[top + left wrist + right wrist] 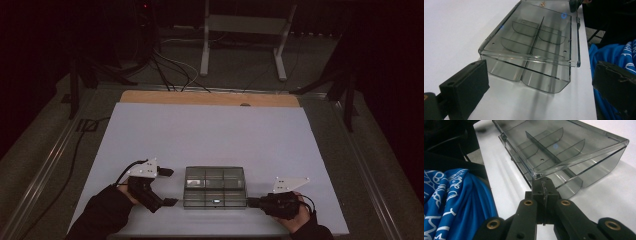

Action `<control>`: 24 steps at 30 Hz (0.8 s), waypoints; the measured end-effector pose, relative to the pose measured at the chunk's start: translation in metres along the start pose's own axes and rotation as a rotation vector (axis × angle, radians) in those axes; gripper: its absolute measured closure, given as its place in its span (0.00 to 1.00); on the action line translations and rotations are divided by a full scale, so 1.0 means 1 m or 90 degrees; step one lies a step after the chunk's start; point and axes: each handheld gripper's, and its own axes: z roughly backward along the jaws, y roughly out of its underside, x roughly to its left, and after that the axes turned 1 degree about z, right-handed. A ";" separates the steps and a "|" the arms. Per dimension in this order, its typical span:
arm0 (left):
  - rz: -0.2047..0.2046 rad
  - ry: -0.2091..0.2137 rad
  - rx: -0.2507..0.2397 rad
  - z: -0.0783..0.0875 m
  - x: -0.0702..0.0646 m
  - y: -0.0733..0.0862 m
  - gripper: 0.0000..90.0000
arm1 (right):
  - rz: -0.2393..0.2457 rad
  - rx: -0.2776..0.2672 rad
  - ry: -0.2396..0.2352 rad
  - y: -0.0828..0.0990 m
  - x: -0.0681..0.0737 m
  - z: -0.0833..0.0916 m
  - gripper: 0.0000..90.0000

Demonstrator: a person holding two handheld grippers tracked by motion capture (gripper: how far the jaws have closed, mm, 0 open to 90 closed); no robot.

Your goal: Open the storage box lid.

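From above the near edge we look forward and down over the whole white rectangular table [215, 135], with dark floor beyond. Our left gripper view sits low, just above the tabletop, facing along its jaws at one short end of the smoky clear plastic compartment box [531, 47], close by. Our right gripper view looks from the opposite end, nearer still, almost against a corner of the box [564, 147]. All three views share that box [215, 186] and the table around it.
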 end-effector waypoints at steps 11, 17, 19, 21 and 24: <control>-0.018 -0.006 -0.011 -0.001 -0.001 -0.002 0.03 | 0.005 -0.018 0.003 -0.005 0.000 0.004 1.00; -0.024 -0.006 -0.023 -0.001 -0.001 -0.003 0.03 | 0.003 -0.028 0.006 -0.007 0.000 0.005 1.00; -0.030 -0.006 -0.025 -0.001 -0.003 -0.004 0.03 | 0.004 -0.027 0.005 -0.008 0.000 0.004 1.00; -0.037 -0.010 -0.029 0.000 -0.003 -0.004 0.03 | 0.008 -0.028 0.006 -0.009 0.001 0.004 1.00; -0.042 -0.014 -0.030 -0.001 -0.002 -0.004 0.03 | 0.008 -0.031 0.006 -0.011 0.001 0.004 1.00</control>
